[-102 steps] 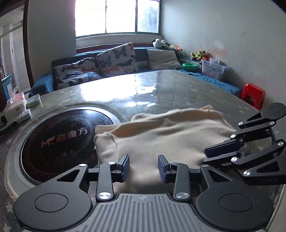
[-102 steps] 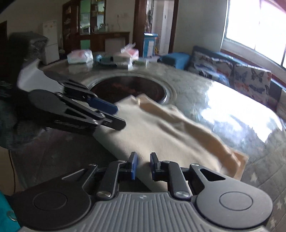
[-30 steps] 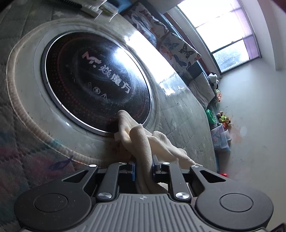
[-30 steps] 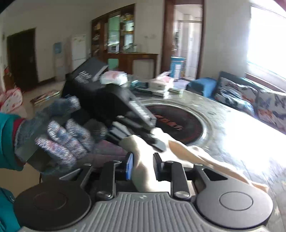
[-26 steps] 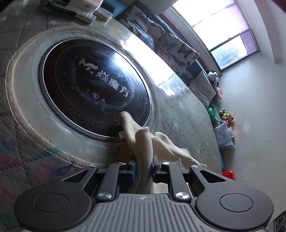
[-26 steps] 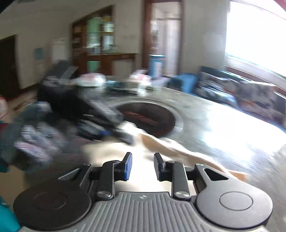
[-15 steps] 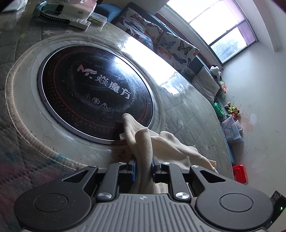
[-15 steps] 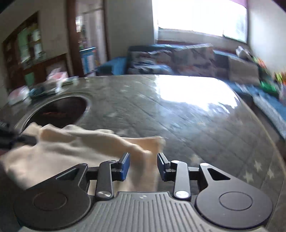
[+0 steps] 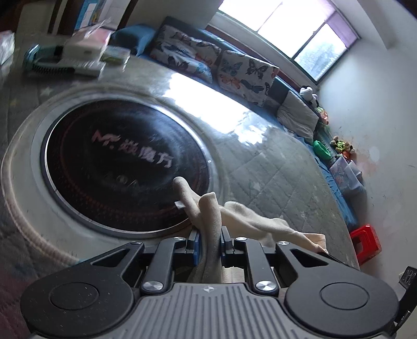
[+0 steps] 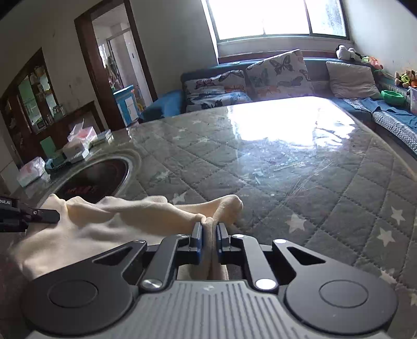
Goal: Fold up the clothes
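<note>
Since a second ago the right claw point(image 10: 208, 234) has been swinging away from the left one, sideways along the cream garment point(image 10: 104, 221), and its jaws are now pinching a fresh fold of that cloth; the left claw point(image 9: 208, 242) has been lifting slightly and rolling, its jaws narrowing a touch on a bunched ridge of the same garment point(image 9: 208, 216). Reading left to right, the left claw is holding the end lying by the dark round cooktop point(image 9: 125, 167), the cloth is stretching rightward between the two, and the right claw is gripping the far end over open quilted surface point(image 10: 286, 177). So the long axis is running claw to claw, and each hand already has its end. Beyond the surface, boxes point(image 10: 78, 146) are sitting at its left edge, and a sofa with butterfly cushions point(image 10: 276, 70) is standing under the bright window point(image 10: 273, 18).
</note>
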Demonstrator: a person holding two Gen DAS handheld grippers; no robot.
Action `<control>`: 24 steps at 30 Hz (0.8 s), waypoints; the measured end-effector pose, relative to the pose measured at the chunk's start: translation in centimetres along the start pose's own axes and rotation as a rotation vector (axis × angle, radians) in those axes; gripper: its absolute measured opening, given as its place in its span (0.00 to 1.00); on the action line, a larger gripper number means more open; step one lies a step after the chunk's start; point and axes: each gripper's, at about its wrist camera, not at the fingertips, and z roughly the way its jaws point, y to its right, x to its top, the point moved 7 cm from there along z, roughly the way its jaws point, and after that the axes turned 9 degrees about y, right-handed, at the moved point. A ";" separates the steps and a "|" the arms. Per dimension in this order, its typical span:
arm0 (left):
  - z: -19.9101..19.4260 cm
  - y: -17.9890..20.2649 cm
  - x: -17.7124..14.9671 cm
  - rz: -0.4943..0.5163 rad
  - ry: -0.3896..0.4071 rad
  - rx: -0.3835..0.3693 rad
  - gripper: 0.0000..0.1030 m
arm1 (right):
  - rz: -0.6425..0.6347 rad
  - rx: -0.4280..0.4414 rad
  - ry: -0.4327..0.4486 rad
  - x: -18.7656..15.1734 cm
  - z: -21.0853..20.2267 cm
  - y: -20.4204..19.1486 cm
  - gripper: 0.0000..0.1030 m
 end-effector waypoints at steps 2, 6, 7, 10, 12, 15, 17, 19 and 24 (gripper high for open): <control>0.0 1.2 0.3 0.027 0.009 -0.013 0.14 | 0.001 -0.004 0.031 0.7 -1.1 0.1 0.09; 0.6 4.1 0.6 0.075 0.014 -0.046 0.13 | -0.010 -0.030 0.096 2.4 -3.3 0.8 0.08; 0.8 4.9 0.6 0.086 0.015 -0.055 0.13 | -0.012 -0.039 0.110 2.8 -3.9 1.1 0.08; 1.6 7.4 0.3 0.116 0.014 -0.086 0.13 | -0.025 -0.083 0.145 3.9 -5.4 2.6 0.08; 2.4 8.8 0.0 0.128 0.005 -0.103 0.13 | -0.030 -0.113 0.162 4.5 -6.3 3.9 0.08; 3.7 11.1 -0.7 0.155 -0.012 -0.129 0.13 | -0.035 -0.162 0.181 5.1 -7.5 5.8 0.08; 4.7 12.6 -1.2 0.175 -0.024 -0.143 0.12 | -0.038 -0.194 0.192 5.4 -8.1 7.2 0.08; 5.7 13.8 -1.7 0.194 -0.037 -0.150 0.12 | -0.037 -0.219 0.197 5.6 -8.7 8.5 0.08; 7.6 16.3 -2.9 0.232 -0.067 -0.171 0.12 | -0.030 -0.283 0.203 5.8 -9.7 11.7 0.08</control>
